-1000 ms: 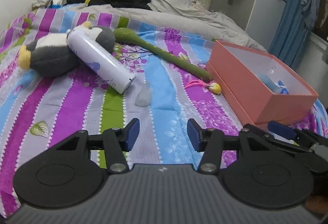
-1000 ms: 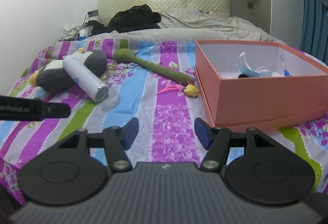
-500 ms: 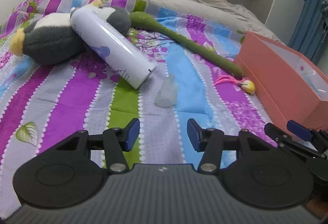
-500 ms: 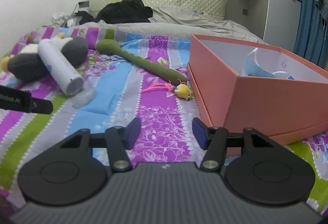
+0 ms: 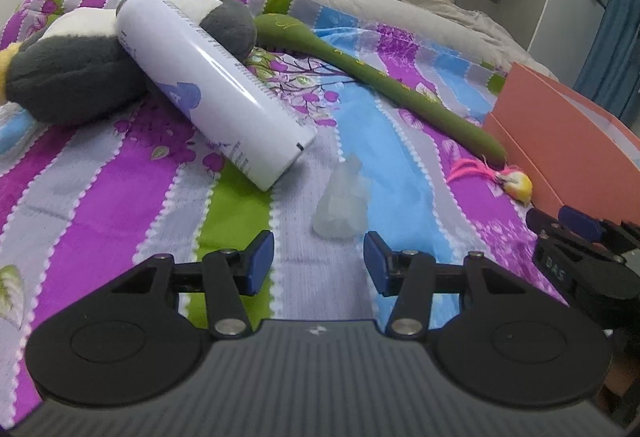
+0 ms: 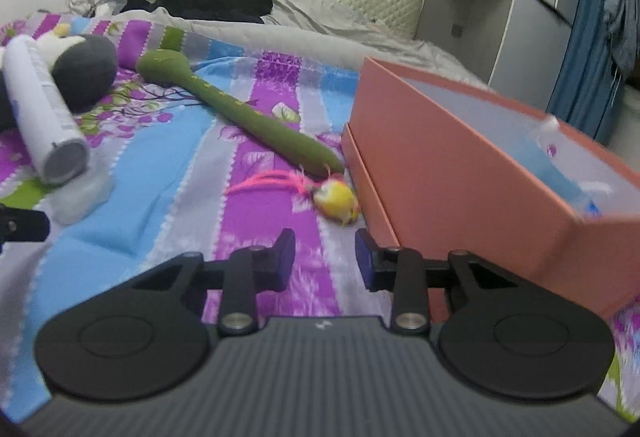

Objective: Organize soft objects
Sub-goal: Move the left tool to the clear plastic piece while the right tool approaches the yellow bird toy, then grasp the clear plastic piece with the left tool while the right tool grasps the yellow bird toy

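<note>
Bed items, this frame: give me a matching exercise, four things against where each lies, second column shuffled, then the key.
Things:
1. white spray can
2. green stick toy
3. yellow feather toy
4. clear soft lump

Places:
A. just ahead of the left gripper, whose jaws are apart with nothing between them
B. leaning on the grey plush
C. beside the near corner of the pink box
D. stretched across the striped sheet, thin end towards the box

Pairs: 1-B, 2-D, 3-C, 4-A
</note>
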Available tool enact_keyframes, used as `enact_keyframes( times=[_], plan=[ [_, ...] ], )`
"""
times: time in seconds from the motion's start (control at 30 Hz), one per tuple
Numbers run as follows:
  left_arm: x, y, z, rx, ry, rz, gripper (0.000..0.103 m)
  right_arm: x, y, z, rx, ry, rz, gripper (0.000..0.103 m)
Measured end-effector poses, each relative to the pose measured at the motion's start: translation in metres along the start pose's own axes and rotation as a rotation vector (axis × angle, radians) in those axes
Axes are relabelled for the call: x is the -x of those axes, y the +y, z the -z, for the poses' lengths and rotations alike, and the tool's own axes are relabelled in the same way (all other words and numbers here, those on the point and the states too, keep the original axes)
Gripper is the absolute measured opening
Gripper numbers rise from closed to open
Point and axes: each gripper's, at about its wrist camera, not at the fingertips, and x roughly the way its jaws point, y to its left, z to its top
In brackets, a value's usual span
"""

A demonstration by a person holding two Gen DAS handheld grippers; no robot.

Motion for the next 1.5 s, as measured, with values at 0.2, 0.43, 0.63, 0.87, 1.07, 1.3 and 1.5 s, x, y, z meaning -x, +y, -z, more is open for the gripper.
enact_keyframes(
  times=[0.2,0.43,0.63,0.87,1.07,1.3,1.5],
  plan=[
    [-0.02,0.0,-0.007,0.0,0.001,0.022,0.056,-0.034,0.013,-0.014,0.057,0.008,0.059,0.035],
    [-0.032,-0.006,-0.01,-0.029,-0.006,0.056,0.052,-0.063,0.024,-0.025,0.156,0.033,0.124,0.035],
    [-0.034,-0.009,-0.01,-0.01,0.004,0.083,0.052,-0.08,0.033,-0.021,0.258,0.079,0.151,0.036],
    [-0.03,0.003,-0.011,0.06,0.014,0.121,0.052,-0.082,0.033,-0.021,0.278,0.087,0.158,0.032],
    [-0.029,-0.002,-0.011,0.04,0.007,0.126,0.052,-0.07,0.028,-0.026,0.251,0.048,0.128,0.032],
    [-0.037,-0.009,-0.011,0.015,0.01,0.075,0.052,-0.053,0.023,-0.027,0.208,0.036,0.046,0.032],
    [-0.041,-0.011,-0.013,0.022,0.012,0.073,0.04,-0.039,0.006,-0.037,0.076,0.044,-0.097,0.032]
  ],
)
